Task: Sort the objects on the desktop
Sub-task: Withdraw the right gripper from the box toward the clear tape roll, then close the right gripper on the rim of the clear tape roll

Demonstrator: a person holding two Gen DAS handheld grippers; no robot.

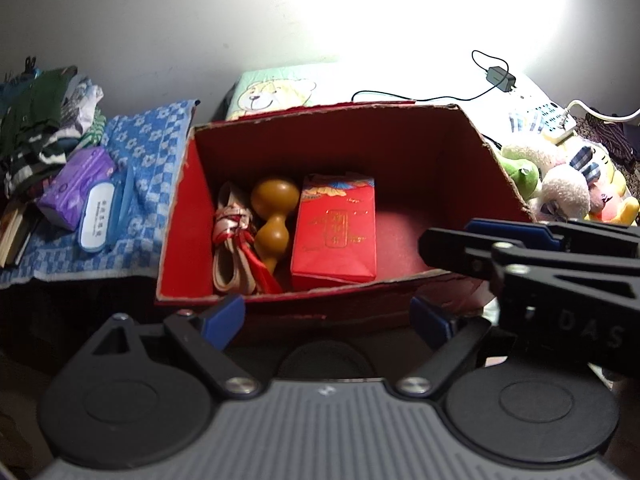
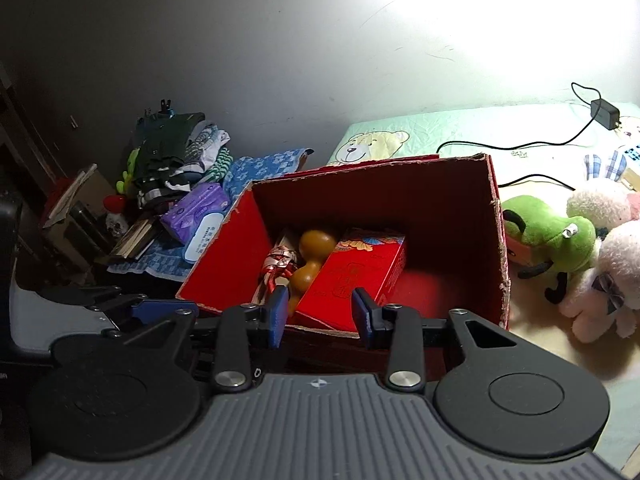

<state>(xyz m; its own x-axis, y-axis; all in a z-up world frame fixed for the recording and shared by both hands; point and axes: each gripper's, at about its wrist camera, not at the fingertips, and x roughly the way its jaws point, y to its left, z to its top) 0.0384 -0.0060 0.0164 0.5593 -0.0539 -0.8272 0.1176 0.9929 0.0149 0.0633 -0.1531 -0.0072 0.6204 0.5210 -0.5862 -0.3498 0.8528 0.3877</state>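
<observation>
Gourd [image 1: 274,220] lies in red box [image 1: 440,148], neck toward camera.

We see a bed [image 2: 460,128] with bear-print sheet; on it stand a red cardboard box [image 2: 400,200], plush toys [image 2: 560,240] and a charger [image 2: 605,114].

The cardboard box [image 1: 188,208] is red inside and out. In it lie a red packet [image 1: 334,232] printed in gold, an amber-brown gourd [image 1: 274,216], and a cream-and-red ribbon bundle [image 1: 234,240]. Beside it — a blue-and-white checked, flowered towel [image 1: 148,148], a purple tissue pack [image 1: 76,184], a green plush frog [image 2: 548,240]. Both grippers are black with blue pads [image 2: 277,312].
</observation>
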